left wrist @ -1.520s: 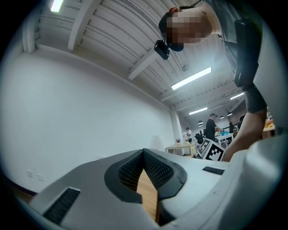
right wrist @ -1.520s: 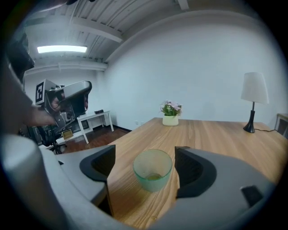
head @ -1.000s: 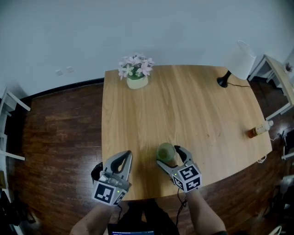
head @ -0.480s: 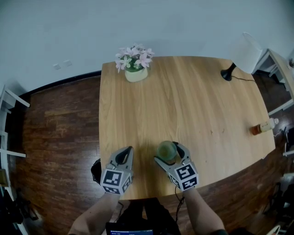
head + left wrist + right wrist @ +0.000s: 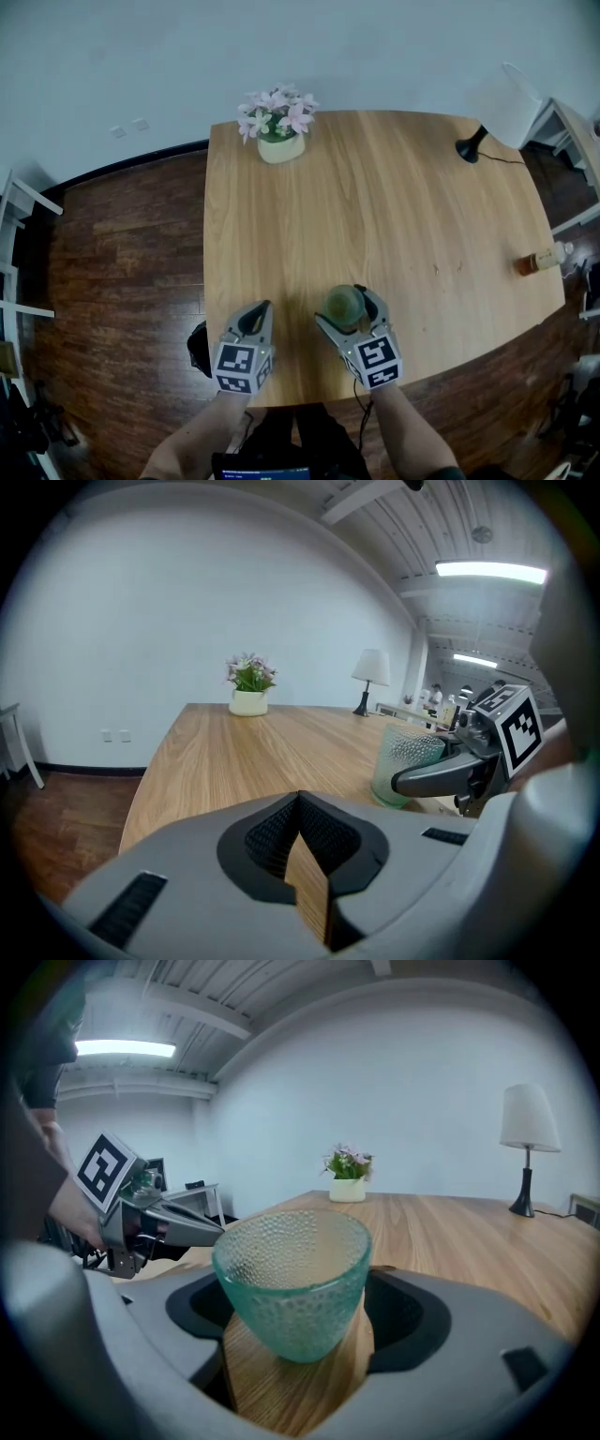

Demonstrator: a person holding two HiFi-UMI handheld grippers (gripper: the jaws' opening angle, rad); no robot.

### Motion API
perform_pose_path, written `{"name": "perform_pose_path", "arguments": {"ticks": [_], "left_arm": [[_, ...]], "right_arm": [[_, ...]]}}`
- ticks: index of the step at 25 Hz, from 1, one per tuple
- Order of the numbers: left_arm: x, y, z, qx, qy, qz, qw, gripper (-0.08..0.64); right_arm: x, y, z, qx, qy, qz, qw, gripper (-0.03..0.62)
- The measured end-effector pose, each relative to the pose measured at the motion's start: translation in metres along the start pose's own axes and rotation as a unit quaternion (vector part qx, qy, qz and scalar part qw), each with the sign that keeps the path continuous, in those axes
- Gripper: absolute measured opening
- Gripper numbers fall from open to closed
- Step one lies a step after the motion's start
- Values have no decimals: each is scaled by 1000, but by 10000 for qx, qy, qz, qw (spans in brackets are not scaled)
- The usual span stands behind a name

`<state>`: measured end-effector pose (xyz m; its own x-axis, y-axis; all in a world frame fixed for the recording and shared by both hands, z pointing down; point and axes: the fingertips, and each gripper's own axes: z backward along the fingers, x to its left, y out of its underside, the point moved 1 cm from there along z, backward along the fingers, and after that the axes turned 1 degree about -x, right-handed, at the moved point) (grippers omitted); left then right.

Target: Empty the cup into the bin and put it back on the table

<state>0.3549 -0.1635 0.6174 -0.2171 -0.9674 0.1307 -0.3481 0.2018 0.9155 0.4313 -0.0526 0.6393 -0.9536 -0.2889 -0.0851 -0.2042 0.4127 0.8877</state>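
- Head view, nearest edge: two forearms (image 5: pixel 202 441) reach in from below, each with one hand-held gripper, both over the near edge of the one wooden worktop (image 5: pixel 281 234).
- The left hand-held gripper (image 5: pixel 255 315) is just inside the worktop's near left corner. In the left gripper view its jaws meet at the tips, with only a thin wedge of wood showing between them and nothing held.
- The right hand-held gripper (image 5: pixel 343 311) is just beside it to the right, the two apart. Its two jaws are closed in on the sides of the cup.
- One cup (image 5: pixel 291 1279), of pebbled green glass, stands upright with its base on the worktop between the right jaws, near the front edge. The left gripper view shows one jaw across its near side.
- Middle of the worktop: bare wood.
- Right edge: one small bottle (image 5: pixel 537 261) lies on its side, well apart from the cup.
- Far left corner: one white pot of pink flowers (image 5: pixel 278 127).
- Far right corner: one lamp (image 5: pixel 511 98) with a white shade and a black base, its cord trailing along the worktop.
- Beyond: dark wood floor (image 5: pixel 122 262) and a pale wall.
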Motion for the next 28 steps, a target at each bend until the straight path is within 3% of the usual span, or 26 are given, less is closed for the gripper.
{"name": "perform_pose_path", "arguments": {"ticks": [5, 14, 21, 28], "left_arm": [[3, 8, 1, 117, -90, 82, 9999, 2], [-1, 5, 10, -42, 18, 93, 9999, 2], [13, -14, 30, -369, -275, -66, 9989, 2], [14, -57, 65, -946, -254, -84, 9952, 2]], "right_arm": [[0, 0, -2, -122, 32, -23, 9999, 423], [0, -12, -4, -310, 100, 175, 9993, 402], [8, -31, 6, -495, -12, 374, 9981, 396], [30, -76, 29, -776, -227, 513, 9954, 396]]}}
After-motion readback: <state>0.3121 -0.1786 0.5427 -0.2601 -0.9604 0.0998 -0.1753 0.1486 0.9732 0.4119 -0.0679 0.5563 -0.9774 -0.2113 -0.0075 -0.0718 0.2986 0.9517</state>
